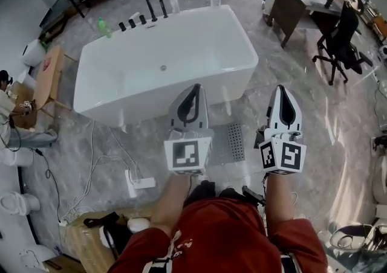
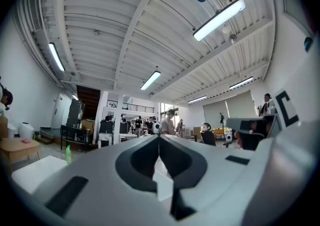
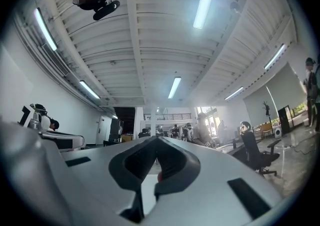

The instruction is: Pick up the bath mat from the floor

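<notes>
Long ceiling tubes are throwing bright, even white light over the hall, flaring to glare in both gripper views and nearly washing out the white bathtub, with only a soft shadow pooling under its near wall. The polished grey floor is carrying pale streaks of reflection, and daylight is hazing the far windows. All views are bowing straight lines at the rims, the gripper views are darkening to black corners, and the left gripper and right gripper are sitting soft, close to the lens.
</notes>
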### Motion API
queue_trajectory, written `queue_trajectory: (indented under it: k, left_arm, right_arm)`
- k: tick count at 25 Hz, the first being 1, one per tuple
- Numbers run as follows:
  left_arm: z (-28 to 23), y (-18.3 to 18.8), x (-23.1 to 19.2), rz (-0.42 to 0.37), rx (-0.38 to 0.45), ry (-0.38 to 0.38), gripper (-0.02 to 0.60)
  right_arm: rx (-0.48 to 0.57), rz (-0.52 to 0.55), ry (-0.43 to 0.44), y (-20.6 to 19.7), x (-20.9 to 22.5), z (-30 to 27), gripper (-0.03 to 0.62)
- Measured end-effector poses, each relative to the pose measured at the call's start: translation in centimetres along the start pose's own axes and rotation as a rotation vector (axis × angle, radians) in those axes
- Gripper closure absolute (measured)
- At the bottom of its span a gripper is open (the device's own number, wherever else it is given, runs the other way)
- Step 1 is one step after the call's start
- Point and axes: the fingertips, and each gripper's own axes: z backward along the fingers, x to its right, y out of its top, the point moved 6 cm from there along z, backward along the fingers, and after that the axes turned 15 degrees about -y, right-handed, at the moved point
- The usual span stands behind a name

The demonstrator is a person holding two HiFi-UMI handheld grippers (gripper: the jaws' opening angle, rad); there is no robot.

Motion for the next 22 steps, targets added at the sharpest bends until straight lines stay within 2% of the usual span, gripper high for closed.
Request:
queue_trajectory:
  k: [4, 9, 12, 17, 22]
  left_arm:
    - [-1.1, 0.4, -1.6, 0.010, 0.024, -0.023, 0.566]
    - [-1.9, 0.9, -2.6, -0.011, 0.022, -0.014, 0.566]
    - [-2.5, 0.6, -2.5, -0.036, 0.010, -0.005, 0.566]
    - [-4.1, 0.0, -1.8, -0.028, -0.002, 0.043, 0.566]
    - [-5.9, -0.1, -0.6, -0.035, -0.016, 0.055, 0.566]
  right_arm:
    - [0.013, 0.010, -0.013, 0.4, -1.4, -1.5, 0.583]
    - [0.034, 0.016, -0.005, 0.5, -2.0, -2.8, 0.582]
    - [0.037, 0.006, 0.008, 0.6, -1.5, -3.9, 0.583]
    - [0.027, -0.006, 0.041, 0.1, 0.3, -5.6, 0.582]
    - [0.017, -0.011, 0.054, -0.2, 2.4, -6.9, 0.583]
